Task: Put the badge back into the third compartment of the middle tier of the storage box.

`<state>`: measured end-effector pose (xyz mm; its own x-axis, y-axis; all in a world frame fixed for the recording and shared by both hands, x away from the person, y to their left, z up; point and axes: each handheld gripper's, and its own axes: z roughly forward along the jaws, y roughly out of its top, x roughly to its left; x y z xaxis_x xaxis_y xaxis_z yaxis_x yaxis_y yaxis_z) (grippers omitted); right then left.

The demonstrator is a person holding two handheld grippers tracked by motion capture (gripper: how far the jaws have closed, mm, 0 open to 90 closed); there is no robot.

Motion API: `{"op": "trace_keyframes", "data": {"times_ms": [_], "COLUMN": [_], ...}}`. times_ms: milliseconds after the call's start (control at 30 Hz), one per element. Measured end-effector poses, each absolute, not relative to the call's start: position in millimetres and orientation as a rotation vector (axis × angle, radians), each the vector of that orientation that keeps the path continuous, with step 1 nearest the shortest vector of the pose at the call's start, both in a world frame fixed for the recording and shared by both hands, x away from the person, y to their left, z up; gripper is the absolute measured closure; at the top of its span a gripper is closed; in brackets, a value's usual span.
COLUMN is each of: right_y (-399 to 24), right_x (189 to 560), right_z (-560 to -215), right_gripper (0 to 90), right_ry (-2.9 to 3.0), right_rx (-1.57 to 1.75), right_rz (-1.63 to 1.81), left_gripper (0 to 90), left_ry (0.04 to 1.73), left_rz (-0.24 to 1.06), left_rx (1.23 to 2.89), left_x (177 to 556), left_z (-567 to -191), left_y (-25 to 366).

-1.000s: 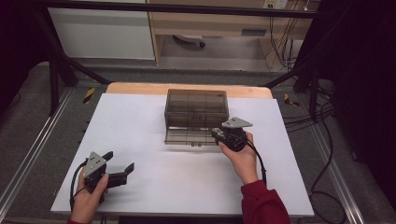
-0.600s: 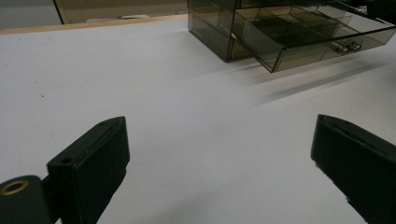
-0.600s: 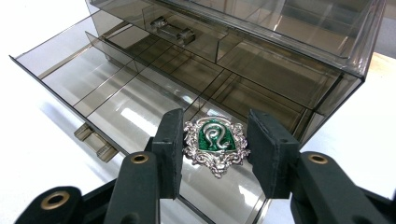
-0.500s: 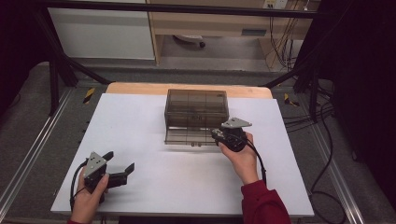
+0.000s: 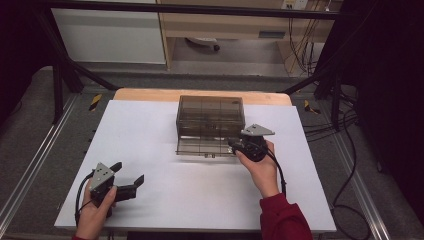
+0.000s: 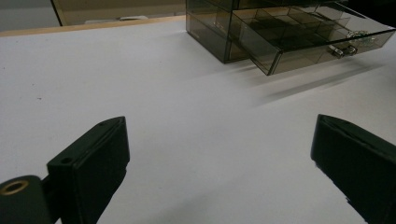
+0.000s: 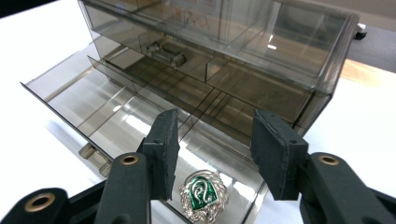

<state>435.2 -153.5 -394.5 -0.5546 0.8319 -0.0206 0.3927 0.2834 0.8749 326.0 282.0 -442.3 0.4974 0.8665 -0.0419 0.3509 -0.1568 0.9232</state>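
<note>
1. Item in hand: green-and-silver crest badge (image 7: 204,195), lying flat on the floor of the pulled-out bottom drawer (image 7: 70,95) of the smoked clear drawer box (image 5: 210,116), at the front corner of that drawer nearest the right gripper (image 7: 215,151)
2. Handling, judged: small, rigid, likely metal with enamel face; light; glossy and liable to slip on the smooth drawer floor; enamel prone to chipping if dropped or scraped
3. Hold point, judged: across the two opposite scalloped edges, pads square to the rim; flat lie leaves little edge to catch, so a low, steep approach advised
4. Right gripper: jaws parted about halfway and just been opening; badge below and between the pads, not pressed by either, so released rather than held
5. Left gripper (image 5: 131,181): jaws spread wide, nothing between them, resting over the white tabletop (image 5: 150,130) well clear of the drawer box, off its front-left side
6. Container: drawer box of several tiers, divided into compartments; bottom drawer drawn forward, others shut
7. Contents: badge in the open drawer; a small dark metallic piece (image 7: 166,52) in a compartment higher up and further back, identity unclear; remaining visible compartments apparently bare
8. Risk, judged: thin plastic walls easily knocked by the jaws
</note>
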Motion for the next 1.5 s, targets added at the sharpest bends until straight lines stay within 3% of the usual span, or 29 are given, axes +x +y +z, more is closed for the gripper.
{"op": "trace_keyframes", "data": {"times_ms": [367, 633, 800, 1500], "right_y": [-153.6, -147.6, -142.8, -135.2], "right_x": [413.1, 396.2, 387.2, 377.8], "right_z": [-388.7, -406.2, -416.6, -438.1], "right_gripper": [66.3, 82.4, 87.7, 90.0], "right_ry": [2.063, 2.095, 2.113, 2.2], "right_rx": [1.058, 1.049, 1.03, 1.035], "right_rz": [1.223, 1.224, 1.228, 1.146], "left_gripper": [4.9, 4.9, 4.9, 4.9], "left_ry": [1.028, 1.037, 1.04, 1.049], "left_rz": [0.638, 0.644, 0.642, 0.643], "left_rx": [1.729, 1.713, 1.711, 1.708], "left_x": [324.9, 324.1, 324.3, 324.7], "left_z": [-440.3, -439.1, -439.1, -440.0], "left_y": [282.1, 284.3, 284.8, 286.0]}}
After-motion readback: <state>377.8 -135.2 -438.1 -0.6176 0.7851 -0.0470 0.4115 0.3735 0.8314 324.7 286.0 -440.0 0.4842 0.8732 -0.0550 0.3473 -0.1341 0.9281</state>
